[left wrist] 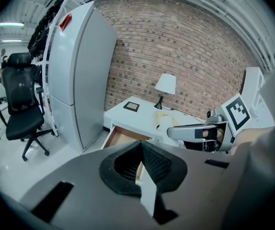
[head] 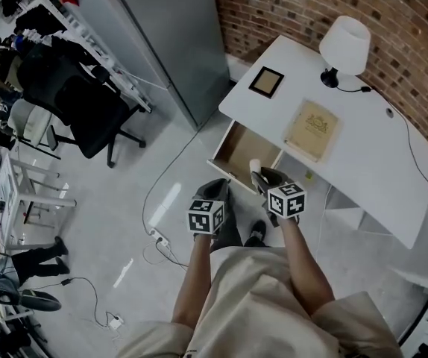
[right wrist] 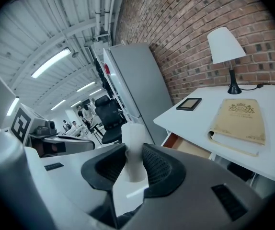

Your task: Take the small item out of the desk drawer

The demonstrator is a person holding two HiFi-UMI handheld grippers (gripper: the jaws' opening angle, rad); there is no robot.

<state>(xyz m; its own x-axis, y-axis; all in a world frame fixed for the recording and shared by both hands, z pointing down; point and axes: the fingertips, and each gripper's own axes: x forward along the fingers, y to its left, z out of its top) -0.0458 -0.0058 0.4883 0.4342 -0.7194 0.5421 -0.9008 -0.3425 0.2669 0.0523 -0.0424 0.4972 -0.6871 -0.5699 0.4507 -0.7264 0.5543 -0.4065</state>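
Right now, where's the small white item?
The small white item is clamped in the right claw; in the head view it hangs by the front edge of the open drawer.

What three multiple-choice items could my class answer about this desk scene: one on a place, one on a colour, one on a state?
1. Where does the tan book lie?
A. on the floor
B. on the desk top
C. on a shelf

2. What colour is the lamp shade?
A. red
B. green
C. white

3. What is the state of the right gripper?
A. open and empty
B. shut on the small white item
C. shut on a pen

Answers:
1 is B: the book rests flat on the white desk surface.
2 is C: the shade shows white in both the head view and the right gripper view.
3 is B: in the right gripper view the jaws press the item between them.
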